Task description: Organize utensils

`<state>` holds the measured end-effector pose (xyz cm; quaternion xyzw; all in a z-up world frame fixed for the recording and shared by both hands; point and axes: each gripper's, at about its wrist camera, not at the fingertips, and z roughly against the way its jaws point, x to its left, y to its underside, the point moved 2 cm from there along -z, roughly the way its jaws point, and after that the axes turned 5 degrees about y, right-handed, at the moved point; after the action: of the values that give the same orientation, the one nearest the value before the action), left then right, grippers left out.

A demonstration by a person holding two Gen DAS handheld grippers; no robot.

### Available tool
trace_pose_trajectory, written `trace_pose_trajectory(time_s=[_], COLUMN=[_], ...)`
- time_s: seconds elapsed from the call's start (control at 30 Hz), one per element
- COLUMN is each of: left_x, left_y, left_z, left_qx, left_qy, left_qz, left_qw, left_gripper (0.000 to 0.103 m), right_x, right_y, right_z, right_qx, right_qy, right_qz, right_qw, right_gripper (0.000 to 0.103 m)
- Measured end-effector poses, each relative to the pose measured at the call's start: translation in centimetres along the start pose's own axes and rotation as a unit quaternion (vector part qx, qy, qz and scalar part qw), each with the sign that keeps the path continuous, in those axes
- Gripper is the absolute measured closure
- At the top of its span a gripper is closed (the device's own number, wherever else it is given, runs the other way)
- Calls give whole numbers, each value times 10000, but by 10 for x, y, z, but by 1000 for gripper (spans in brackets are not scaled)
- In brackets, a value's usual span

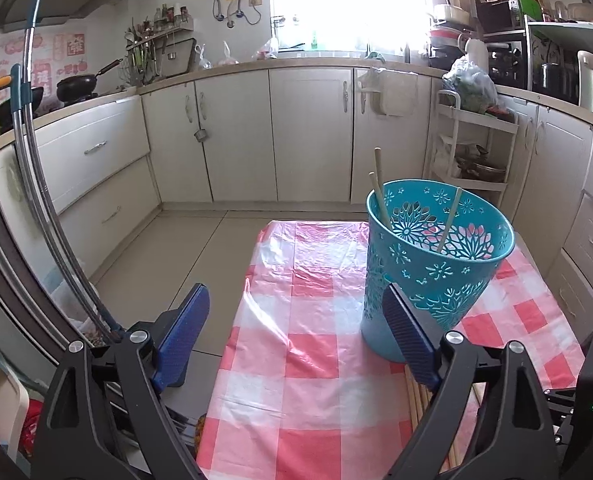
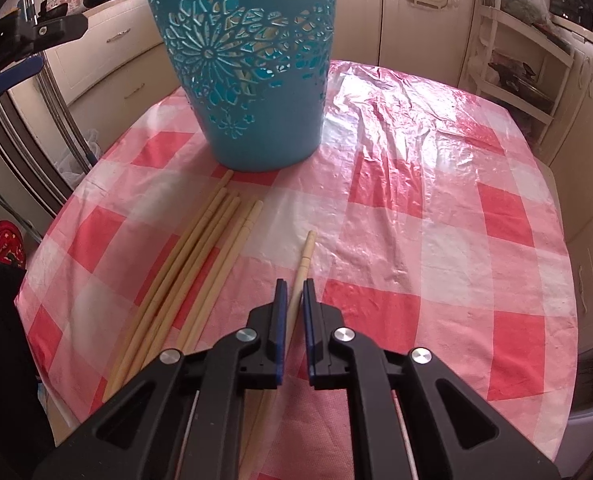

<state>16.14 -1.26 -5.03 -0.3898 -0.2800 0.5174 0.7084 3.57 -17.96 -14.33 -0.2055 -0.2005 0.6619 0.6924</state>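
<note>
Pinching one chopstick (image 2: 305, 258) | three in basket (image 1: 436, 256) | six loose chopsticks (image 2: 200, 248)

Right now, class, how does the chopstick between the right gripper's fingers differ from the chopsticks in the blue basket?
The gripped chopstick lies nearly flat, low over the tablecloth; the basket chopsticks stand steeply, leaning on the rim. The gripped one is clamped by the right gripper; those in the blue basket rest free. Both look pale and wooden.

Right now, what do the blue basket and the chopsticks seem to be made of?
Blue basket: likely moulded plastic, matte, with clean flower-shaped cut-outs. Chopsticks: probably bamboo or wood, pale tan and unglossy; no grain is visible. The right gripper is shut on one chopstick.
</note>
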Motion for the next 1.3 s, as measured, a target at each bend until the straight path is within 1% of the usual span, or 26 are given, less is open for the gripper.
trace_pose_trajectory(time_s=[0.17, 0.27, 0.33, 0.4, 0.47, 0.5, 0.53, 0.6, 0.7, 0.87, 1.07, 1.3], left_x=[-5, -4, -4, -4, -4, -4, -4, -4, -5, -5, -8, -9], left_y=[6, 8, 9, 9, 11, 12, 13, 15, 17, 17, 20, 23], left_z=[-5, -6, -8, -11, -14, -16, -18, -21, -24, -26, -30, -32], left_qx=[122, 166, 209, 257, 308, 339, 376, 430, 475, 523, 574, 610], left_qy=[50, 40, 46, 35, 20, 12, 9, 4, -23, -54, -97, -123], left_qz=[-84, -76, -48, -37, -33, -30, -21, -13, -16, -27, -78, -128], left_qw=[9999, 9998, 9998, 9997, 9995, 9994, 9993, 9991, 9989, 9986, 9983, 9980], left_gripper=[17, 15, 14, 13, 13, 13, 13, 13, 13, 12, 11, 10], right_x=[4, 0, 2, 7, 9, 8, 6, 0, -10, -25, -32, -32], right_y=[4, 1, 1, 2, 4, 4, 4, 5, 11, 18, 6, -28], right_z=[1, 1, 1, 2, 2, 2, 3, 4, 10, 22, 54, 100], right_qx=[-134, 3, 65, 27, -17, -17, 0, 57, 101, 57, -392, -1084], right_qy=[157, 101, 0, 136, 156, 100, 64, -64, -398, -906, -1464, -1795], right_qz=[16, -107, -72, 115, 140, 81, 19, -162, -489, -997, -1296, -1299], right_qw=[9998, 9999, 10000, 9998, 9998, 9999, 10000, 9998, 9980, 9909, 9799, 9691], right_gripper=[95, 94, 86, 86, 87, 93, 96, 97, 97, 97, 97, 97])
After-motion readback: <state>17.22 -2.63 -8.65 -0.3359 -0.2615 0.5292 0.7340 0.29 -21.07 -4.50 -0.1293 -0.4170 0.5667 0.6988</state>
